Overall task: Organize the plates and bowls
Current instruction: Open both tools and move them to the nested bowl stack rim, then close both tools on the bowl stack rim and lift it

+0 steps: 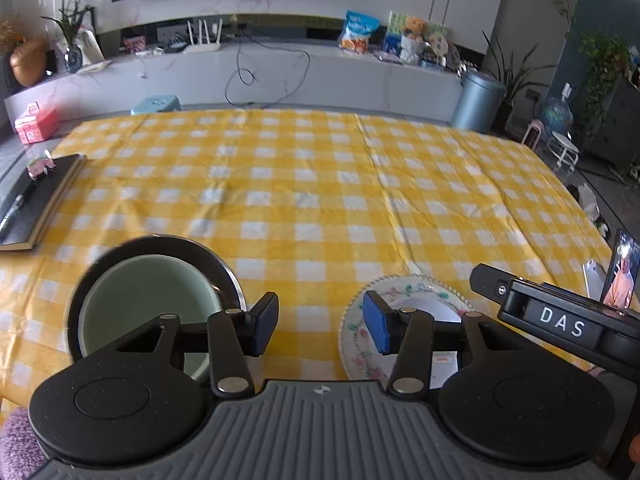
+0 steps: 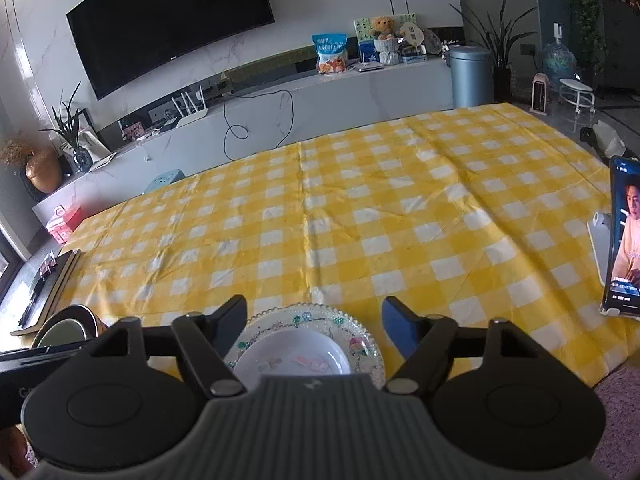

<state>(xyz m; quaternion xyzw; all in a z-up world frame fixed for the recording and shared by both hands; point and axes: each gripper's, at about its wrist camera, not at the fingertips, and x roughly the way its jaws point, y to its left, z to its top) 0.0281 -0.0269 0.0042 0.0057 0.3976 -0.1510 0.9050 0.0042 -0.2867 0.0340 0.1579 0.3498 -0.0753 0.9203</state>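
- The left gripper (image 1: pixel 320 326) hangs above the near edge of the table, its jaws standing apart with only the yellow checked tablecloth (image 1: pixel 304 184) showing between the blue pads (image 1: pixel 264 322); nothing is held.
- Just outside its left jaw sits a pale green bowl (image 1: pixel 140 304) nested inside a dark bowl (image 1: pixel 208 254), partly hidden behind the finger linkage.
- Just outside its right jaw lies a flowered glass plate (image 1: pixel 356 332) with a white plate (image 1: pixel 424 306) on top of it.
- Further right of that jaw, the black body of the other gripper crosses the corner of the view.
- The right gripper (image 2: pixel 314 326) has its jaws wide apart and grips nothing.
- The flowered glass plate (image 2: pixel 304 316) lies below the gap between its jaws, with the white plate (image 2: pixel 292 350) resting in its middle; the pads touch neither.
- Well left of its left jaw, the nested bowls (image 2: pixel 66 326) are partly in view.
- Far right of its right jaw, a phone (image 2: pixel 624 240) stands upright.
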